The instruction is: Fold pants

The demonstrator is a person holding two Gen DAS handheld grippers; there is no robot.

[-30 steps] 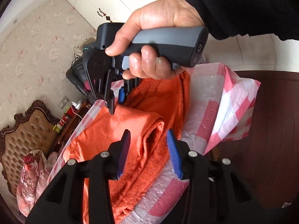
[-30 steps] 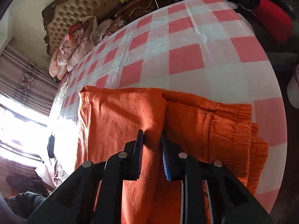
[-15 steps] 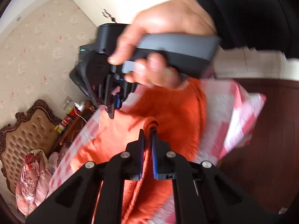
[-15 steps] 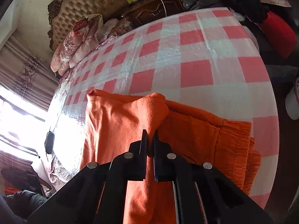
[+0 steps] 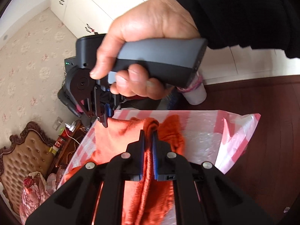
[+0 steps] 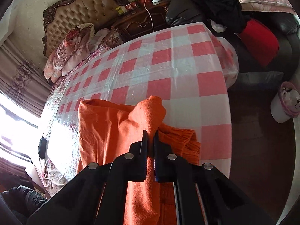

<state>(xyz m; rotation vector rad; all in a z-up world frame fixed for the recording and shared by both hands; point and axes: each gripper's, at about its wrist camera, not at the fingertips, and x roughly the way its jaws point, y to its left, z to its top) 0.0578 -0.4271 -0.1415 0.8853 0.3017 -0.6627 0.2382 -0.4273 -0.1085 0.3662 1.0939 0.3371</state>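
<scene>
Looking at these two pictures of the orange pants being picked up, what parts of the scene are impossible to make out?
- Orange knitted pants, right wrist view: the near end is hidden under the black right tongs and cut off by the bottom edge.
- Same pants, left wrist view: how many layers the left tongs pinch is hidden inside the bunched fabric.
- Small dark object on the pink checked plastic tablecloth: washed out by window glare.

Both grippers clamped since a second ago: left gripper [image 5: 148,134] now pinches bunched fold of orange pants [image 5: 120,136], right gripper [image 6: 149,135] likewise. Pinched cloth lifted off checked tablecloth [image 6: 168,60], peaked above jaws.
</scene>
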